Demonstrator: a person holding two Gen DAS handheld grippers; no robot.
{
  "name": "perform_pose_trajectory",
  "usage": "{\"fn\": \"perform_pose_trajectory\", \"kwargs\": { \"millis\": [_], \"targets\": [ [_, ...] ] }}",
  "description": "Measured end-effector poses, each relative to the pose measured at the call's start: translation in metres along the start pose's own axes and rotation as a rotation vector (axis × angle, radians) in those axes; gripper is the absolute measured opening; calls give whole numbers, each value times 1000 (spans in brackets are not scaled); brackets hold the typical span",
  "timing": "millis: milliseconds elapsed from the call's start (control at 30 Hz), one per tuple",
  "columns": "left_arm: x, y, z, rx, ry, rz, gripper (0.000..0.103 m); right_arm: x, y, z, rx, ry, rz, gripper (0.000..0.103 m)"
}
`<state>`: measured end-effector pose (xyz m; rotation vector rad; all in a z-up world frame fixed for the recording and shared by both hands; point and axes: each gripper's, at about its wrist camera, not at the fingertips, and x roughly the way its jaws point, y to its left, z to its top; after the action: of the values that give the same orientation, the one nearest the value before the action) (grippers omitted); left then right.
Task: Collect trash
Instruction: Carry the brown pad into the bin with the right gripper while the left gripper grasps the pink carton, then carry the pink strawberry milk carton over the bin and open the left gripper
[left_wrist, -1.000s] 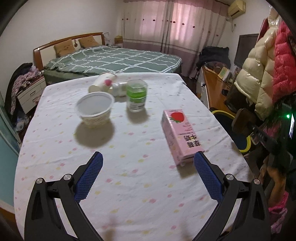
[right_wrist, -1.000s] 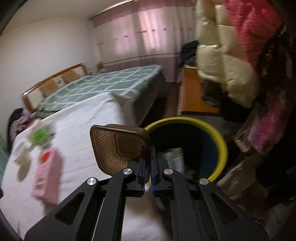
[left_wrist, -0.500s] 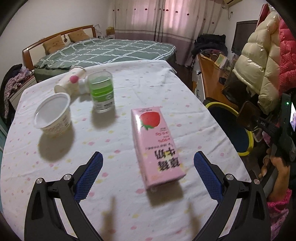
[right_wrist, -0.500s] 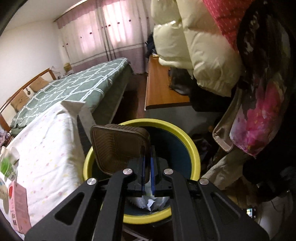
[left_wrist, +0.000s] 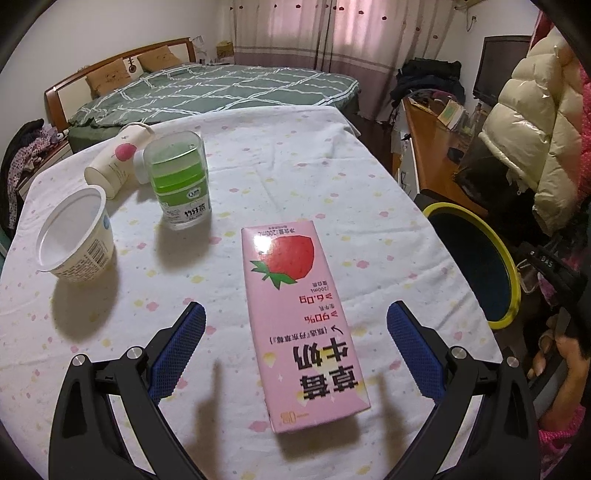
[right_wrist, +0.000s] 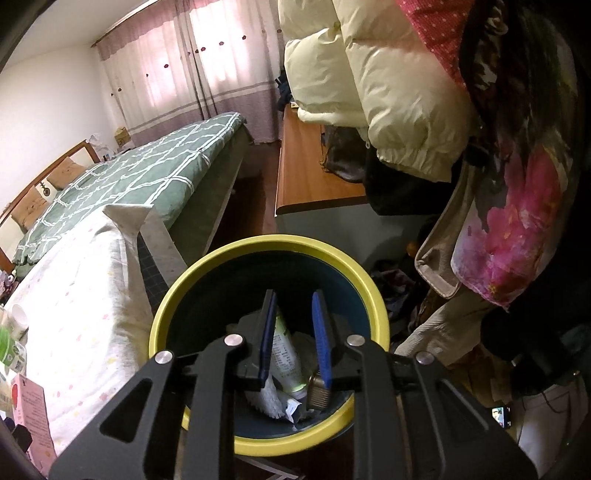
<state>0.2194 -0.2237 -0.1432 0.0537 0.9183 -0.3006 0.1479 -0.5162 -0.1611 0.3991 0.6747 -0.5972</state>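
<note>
**A:** Over the yellow-rimmed bin (right_wrist: 371, 295), the right tool (right_wrist: 293, 334) has just been opening; its pads sit narrowly apart with nothing pinched. Brown lid (right_wrist: 318, 397) lies in the bin with other trash.

**B:** And on the surface (left_wrist: 295, 147)?

**A:** Left tool (left_wrist: 295, 350) is spread wide, straddling the pink milk carton (left_wrist: 299, 314), not touching. White tub (left_wrist: 75, 240), green-lidded container (left_wrist: 181, 181) and tipped cup (left_wrist: 114, 162) are farther back.
</note>
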Motion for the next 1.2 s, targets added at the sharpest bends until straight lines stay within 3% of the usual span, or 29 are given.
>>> {"fn": "perform_pose_trajectory", "kwargs": {
  "millis": [333,533,767,1200],
  "targets": [
    [20,6,5,-13,28,44,96,1,1,0,-4,1,2,20],
    [35,9,9,-19,76,48,76,1,2,1,-7,2,3,21],
    [36,11,14,-6,76,31,51,-16,-1,4,-24,-20,32,21],
    [2,-31,31,92,-1,-54,51,-46,-22,-6,-23,-42,62,21]
  ]
}}
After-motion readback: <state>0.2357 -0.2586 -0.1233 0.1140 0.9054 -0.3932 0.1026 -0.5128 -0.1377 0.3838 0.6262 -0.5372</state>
